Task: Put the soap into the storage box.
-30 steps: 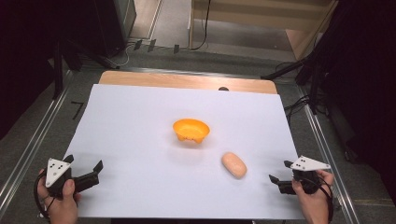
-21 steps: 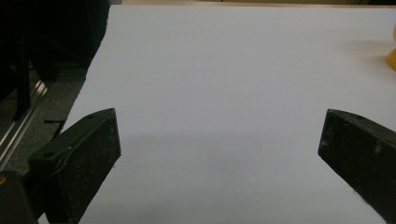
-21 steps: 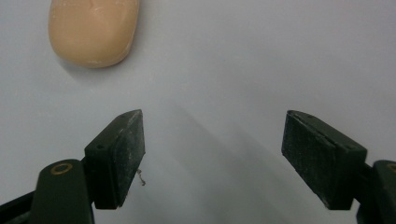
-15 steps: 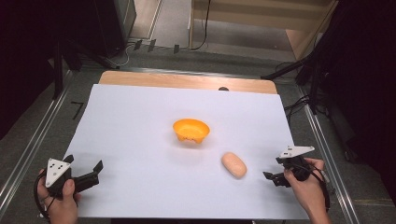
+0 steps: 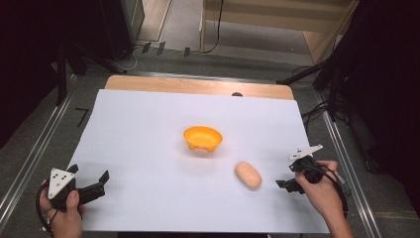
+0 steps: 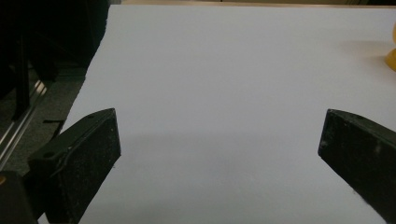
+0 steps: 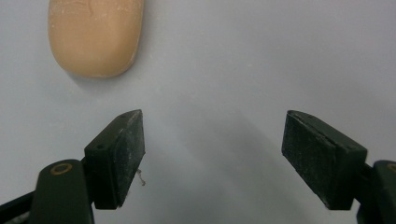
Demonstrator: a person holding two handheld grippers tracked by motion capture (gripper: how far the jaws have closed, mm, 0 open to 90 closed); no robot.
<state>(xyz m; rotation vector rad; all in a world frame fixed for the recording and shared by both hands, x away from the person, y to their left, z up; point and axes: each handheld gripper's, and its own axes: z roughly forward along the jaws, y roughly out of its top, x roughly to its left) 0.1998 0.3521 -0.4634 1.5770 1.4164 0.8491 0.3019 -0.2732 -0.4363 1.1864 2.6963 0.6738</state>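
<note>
Both grippers' fingers spread wide, gripping nothing: left gripper (image 5: 86, 186), right gripper (image 7: 212, 158). Peach oval soap-like lump (image 7: 95, 35) cut off at top edge; orange plastic bowl (image 6: 391, 58) barely peeking in. White-covered counter (image 5: 148, 129).

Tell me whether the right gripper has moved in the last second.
Yes. The right gripper has come up the table and leftward, closer to the bread roll, which stayed put.

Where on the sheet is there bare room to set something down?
Free: the far strip behind the orange bowl, and the left half between the bowl and the left tongs. Tighter: the near right, where the tan loaf lies close beside the right tongs.
</note>
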